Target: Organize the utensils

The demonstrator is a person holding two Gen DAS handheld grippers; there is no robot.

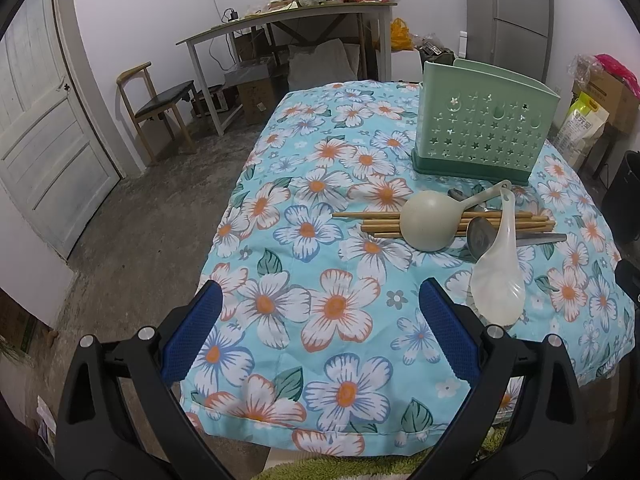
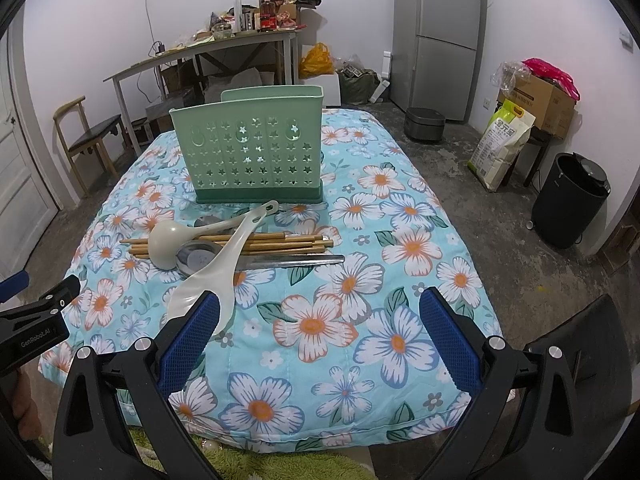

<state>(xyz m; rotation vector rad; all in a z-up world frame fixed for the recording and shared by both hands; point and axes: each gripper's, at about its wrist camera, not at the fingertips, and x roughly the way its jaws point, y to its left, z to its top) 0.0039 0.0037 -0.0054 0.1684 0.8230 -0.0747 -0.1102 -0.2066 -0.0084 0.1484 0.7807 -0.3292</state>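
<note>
The left hand-held gripper (image 1: 320, 328) hovers over the near edge of the worktop (image 1: 332, 304) with its blue pads wide apart, holding nothing. The right hand-held gripper (image 2: 320, 332) is spread just as wide and also empty; its left pad (image 2: 192, 336) overlaps the bowl of a translucent white rice paddle (image 2: 212, 280) (contact cannot be told). The left gripper's body, seen from the right wrist, reads "GenRobot.AI". Farther off, the paddle lies across wooden chopsticks (image 2: 276, 242), a pale ladle (image 2: 168, 242) and a steel spoon (image 2: 198, 258). Behind them stands a green utensil holder (image 2: 252, 152). At far right, a rice sack (image 2: 502, 144) bears unreadable print.
</note>
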